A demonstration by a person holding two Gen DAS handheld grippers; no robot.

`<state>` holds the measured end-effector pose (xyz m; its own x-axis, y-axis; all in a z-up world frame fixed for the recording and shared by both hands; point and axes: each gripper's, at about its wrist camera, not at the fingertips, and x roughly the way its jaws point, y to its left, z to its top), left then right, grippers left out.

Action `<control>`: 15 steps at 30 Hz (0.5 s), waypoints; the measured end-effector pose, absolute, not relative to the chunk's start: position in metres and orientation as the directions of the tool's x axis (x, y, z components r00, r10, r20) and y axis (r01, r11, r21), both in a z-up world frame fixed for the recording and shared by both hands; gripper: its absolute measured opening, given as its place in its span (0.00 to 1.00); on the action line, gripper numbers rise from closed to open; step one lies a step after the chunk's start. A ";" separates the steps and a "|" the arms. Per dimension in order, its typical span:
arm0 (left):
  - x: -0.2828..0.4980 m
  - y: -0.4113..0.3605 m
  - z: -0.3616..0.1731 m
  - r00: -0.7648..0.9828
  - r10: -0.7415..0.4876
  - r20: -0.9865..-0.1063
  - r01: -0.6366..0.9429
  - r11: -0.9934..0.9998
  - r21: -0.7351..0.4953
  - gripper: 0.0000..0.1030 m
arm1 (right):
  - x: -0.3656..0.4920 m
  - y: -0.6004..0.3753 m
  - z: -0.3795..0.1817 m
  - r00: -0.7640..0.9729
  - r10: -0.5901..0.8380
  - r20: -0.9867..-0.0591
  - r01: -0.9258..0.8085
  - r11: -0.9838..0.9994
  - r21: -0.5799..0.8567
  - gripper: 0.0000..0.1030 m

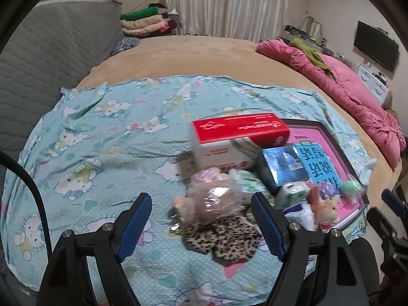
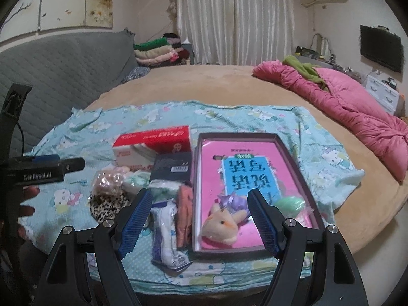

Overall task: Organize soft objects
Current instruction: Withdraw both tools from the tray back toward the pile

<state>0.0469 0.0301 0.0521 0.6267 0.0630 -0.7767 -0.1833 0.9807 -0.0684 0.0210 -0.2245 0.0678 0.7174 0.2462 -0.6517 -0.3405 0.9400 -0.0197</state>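
A pink-lined shallow box (image 2: 293, 153) lies on a Hello Kitty sheet (image 2: 81, 199). In it are a beige plush rabbit (image 2: 224, 225), a purple soft toy (image 2: 233, 200) and a green soft ball (image 2: 289, 204). Left of the box lie an orange soft item (image 2: 184, 213), a white packet (image 2: 165, 237), a leopard-print cloth (image 1: 224, 239) and a plastic-wrapped pink plush (image 1: 214, 202). My left gripper (image 1: 201, 225) is open above the wrapped plush and leopard cloth. My right gripper (image 2: 200, 220) is open and empty above the box's near left edge.
A red and white carton (image 1: 229, 140) and a dark box (image 2: 173, 169) stand behind the soft items. A pink quilt (image 2: 357, 107) lies at the bed's right. A grey headboard (image 2: 63, 71) and folded clothes (image 2: 158, 51) are at the back left.
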 end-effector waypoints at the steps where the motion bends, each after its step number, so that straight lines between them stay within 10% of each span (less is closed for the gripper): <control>1: 0.047 0.033 0.051 0.625 0.065 -0.778 -0.187 0.980 -0.068 0.77 | 0.020 -0.222 0.065 0.710 0.250 -0.658 -0.348 0.937 -0.020 0.76; 15: 0.045 0.053 0.021 0.593 0.029 -0.805 -0.196 0.974 -0.109 0.77 | 0.028 -0.192 -0.001 0.523 0.246 -0.816 -0.407 0.913 0.015 0.76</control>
